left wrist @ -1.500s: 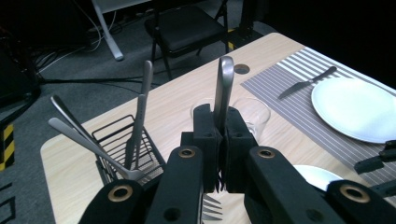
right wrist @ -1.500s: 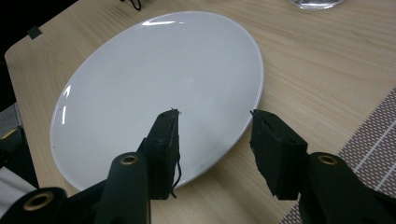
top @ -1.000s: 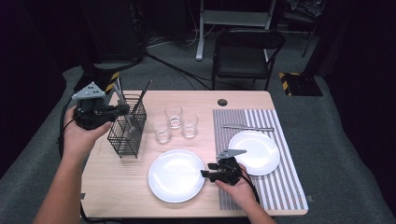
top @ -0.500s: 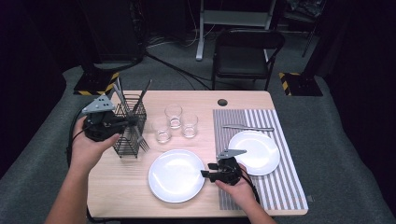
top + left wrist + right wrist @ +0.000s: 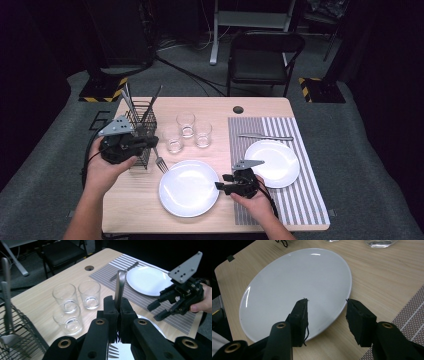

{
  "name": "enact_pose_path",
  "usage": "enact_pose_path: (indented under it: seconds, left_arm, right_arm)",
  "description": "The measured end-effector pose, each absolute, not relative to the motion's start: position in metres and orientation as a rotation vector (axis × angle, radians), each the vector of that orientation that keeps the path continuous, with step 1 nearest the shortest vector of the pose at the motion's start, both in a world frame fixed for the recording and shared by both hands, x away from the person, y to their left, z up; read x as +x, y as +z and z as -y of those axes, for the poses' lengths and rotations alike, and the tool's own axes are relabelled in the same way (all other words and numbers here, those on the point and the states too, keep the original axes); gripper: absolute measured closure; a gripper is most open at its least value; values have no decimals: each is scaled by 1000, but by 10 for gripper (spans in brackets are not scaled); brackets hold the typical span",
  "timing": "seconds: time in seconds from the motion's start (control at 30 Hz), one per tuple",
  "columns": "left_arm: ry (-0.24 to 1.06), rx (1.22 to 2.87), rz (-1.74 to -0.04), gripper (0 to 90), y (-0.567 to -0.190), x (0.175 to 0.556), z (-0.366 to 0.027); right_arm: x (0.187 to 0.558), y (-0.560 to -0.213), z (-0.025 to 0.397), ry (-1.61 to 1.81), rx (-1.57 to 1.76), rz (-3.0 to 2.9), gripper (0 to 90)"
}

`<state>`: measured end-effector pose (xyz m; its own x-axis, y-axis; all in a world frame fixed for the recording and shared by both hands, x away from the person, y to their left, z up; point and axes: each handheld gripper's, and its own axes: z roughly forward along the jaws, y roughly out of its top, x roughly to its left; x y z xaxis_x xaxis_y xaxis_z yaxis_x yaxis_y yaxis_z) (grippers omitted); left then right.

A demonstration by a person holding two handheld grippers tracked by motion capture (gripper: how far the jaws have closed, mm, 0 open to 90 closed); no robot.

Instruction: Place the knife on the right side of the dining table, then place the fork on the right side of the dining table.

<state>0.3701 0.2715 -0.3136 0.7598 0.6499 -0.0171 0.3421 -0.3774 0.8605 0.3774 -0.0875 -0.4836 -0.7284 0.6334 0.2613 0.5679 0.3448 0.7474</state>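
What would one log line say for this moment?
left tongs: shut on fork | right tongs: open, by large plate | wire basket: holds cutlery

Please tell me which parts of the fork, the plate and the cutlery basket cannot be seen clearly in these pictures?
- Fork: in the left gripper view its middle is hidden inside the shut left gripper; its tines are cut off by the bottom edge.
- Plate: in the right gripper view the open right gripper covers part of its near rim.
- Cutlery basket: in the high view its near side is hidden behind the left gripper.
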Motion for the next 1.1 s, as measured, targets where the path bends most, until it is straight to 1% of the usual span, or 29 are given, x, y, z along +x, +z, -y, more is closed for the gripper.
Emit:
enact_pose_path:
  seconds: [0.23, 0.47, 0.87, 0.93, 1.1]
  left_arm:
    - [363, 2010, -728, 868, -326, 369, -266]
    - [354, 2052, -695, 868, -332, 370, -257]
    - [287, 2087, -641, 868, -346, 372, -243]
    - [260, 2089, -636, 868, -348, 372, -241]
    - [248, 2101, -624, 868, -354, 372, -234]
  right_arm:
    - [378, -483, 87, 1353, 1125, -2518, 519]
    - [376, -479, 86, 1345, 1093, -2512, 519]
    - [375, -473, 86, 1347, 1046, -2513, 522]
    - [374, -471, 86, 1350, 1039, -2515, 528]
    - [372, -465, 84, 1356, 1003, -2526, 546]
